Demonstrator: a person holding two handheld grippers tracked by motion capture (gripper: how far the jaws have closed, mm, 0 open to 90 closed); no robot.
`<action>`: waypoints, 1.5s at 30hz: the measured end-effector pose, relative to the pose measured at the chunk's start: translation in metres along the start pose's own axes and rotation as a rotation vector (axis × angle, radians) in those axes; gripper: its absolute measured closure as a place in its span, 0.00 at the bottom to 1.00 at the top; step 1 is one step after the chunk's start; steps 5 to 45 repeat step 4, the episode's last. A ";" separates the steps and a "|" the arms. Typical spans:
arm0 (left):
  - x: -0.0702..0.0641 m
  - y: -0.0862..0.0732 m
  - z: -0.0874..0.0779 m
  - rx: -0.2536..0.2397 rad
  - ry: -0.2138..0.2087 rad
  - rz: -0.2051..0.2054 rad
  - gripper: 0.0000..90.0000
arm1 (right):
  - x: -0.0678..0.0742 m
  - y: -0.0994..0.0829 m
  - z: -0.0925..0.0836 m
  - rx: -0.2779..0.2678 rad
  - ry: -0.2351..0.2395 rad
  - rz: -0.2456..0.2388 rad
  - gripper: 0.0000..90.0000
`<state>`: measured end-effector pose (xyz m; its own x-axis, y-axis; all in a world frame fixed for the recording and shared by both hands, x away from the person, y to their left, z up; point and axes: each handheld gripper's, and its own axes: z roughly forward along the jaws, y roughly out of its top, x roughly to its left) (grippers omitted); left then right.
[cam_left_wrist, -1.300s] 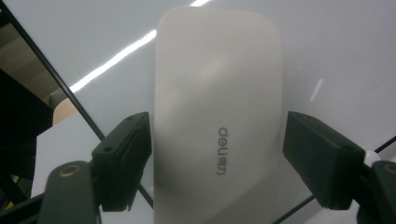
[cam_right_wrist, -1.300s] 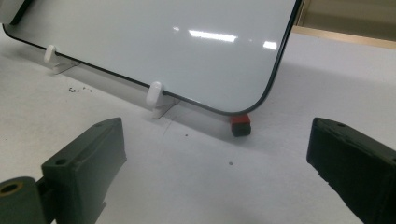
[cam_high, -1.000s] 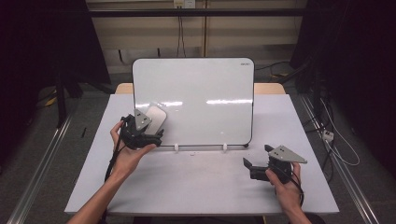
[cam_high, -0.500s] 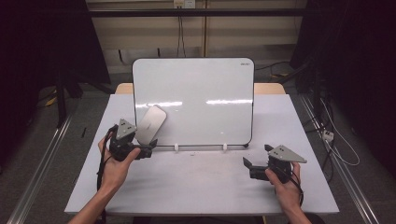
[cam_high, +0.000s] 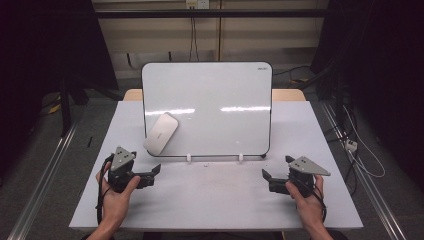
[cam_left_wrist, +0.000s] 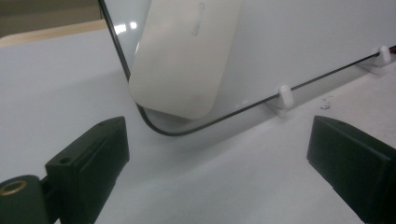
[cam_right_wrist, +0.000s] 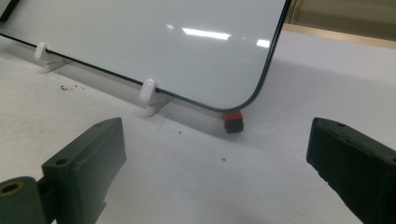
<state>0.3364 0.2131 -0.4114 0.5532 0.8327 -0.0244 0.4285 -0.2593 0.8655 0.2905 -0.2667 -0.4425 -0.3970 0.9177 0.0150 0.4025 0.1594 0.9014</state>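
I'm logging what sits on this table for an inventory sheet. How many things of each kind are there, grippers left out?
Whiteboard: 1
White eraser stuck on the board: 1
White clip feet under the board: 2
Small red and black block by the board's corner: 1
Total: 5

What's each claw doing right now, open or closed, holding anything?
Left claw: open, empty, short of the eraser on the whiteboard.
Right claw: open, empty, over the table.
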 end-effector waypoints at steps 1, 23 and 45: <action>-0.001 -0.001 -0.001 -0.005 0.005 0.006 0.06 | 0.000 0.000 0.000 0.001 -0.001 0.001 0.05; 0.003 -0.002 -0.002 -0.011 0.012 0.001 0.06 | 0.000 0.001 0.002 0.001 -0.004 0.000 0.05; 0.003 -0.002 -0.002 -0.011 0.012 0.001 0.06 | 0.000 0.001 0.002 0.001 -0.004 0.000 0.05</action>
